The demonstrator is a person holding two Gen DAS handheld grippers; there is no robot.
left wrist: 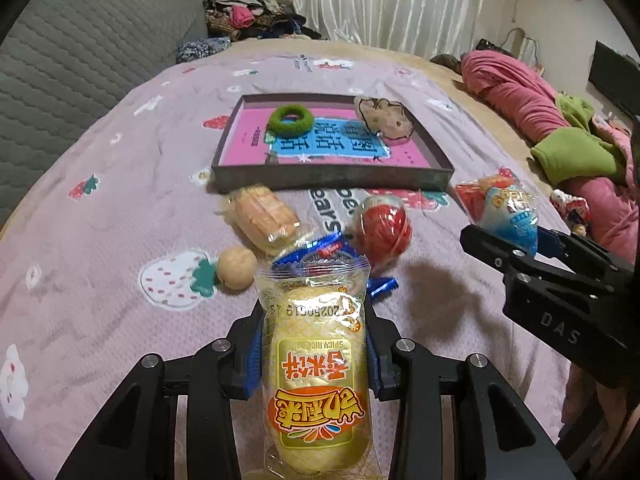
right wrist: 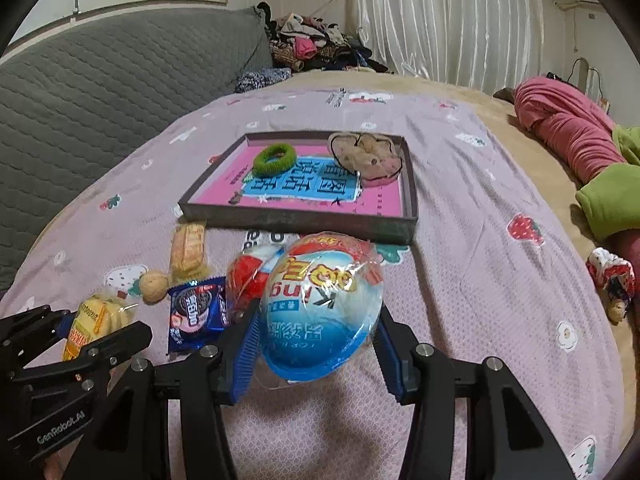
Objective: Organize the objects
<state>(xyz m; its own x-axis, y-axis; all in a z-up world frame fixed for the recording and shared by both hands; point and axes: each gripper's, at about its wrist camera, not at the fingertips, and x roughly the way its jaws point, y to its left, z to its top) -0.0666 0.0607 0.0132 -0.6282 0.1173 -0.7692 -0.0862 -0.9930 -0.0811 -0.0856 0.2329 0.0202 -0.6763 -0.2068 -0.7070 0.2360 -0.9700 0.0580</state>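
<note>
My left gripper is shut on a yellow rice-cake packet, held above the bed; it also shows in the right wrist view. My right gripper is shut on a blue-and-white egg-shaped toy, also seen in the left wrist view. Ahead lies a shallow dark tray holding a green hair ring and a beige plush piece. On the bedspread lie a wafer pack, a walnut, a red egg toy and a blue Oreo pack.
A grey quilted headboard stands on the left. A pile of clothes lies at the back. Pink and green bedding lies on the right, with a small plush toy beside it.
</note>
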